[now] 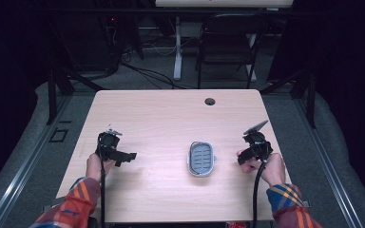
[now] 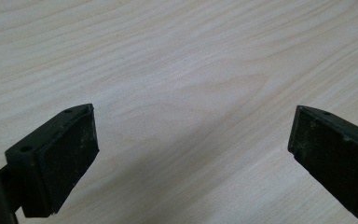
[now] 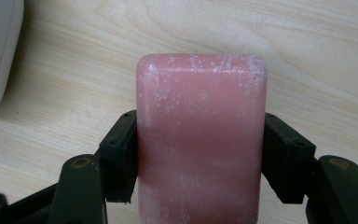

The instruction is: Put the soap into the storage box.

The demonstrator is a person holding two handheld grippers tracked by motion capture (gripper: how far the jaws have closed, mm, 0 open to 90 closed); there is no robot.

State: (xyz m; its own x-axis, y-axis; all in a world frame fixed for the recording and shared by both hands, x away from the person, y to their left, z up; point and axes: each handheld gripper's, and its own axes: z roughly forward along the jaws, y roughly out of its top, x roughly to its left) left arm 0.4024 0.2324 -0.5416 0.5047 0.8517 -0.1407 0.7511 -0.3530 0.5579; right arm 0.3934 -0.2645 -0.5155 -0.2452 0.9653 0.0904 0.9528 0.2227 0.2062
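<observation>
A pink soap bar [image 3: 201, 140] sits pinched in the right claw [image 3: 200, 158].

The soap looks hard, a bit heavy and slippery, with white powdery marks. The jaws squeeze its two long sides, which is a good place to hold it. A grey soap dish [image 1: 201, 158] waits on the table [image 1: 161, 114], off to the claw's left. The left claw [image 2: 191, 154] is spread wide with nothing in it.
</observation>
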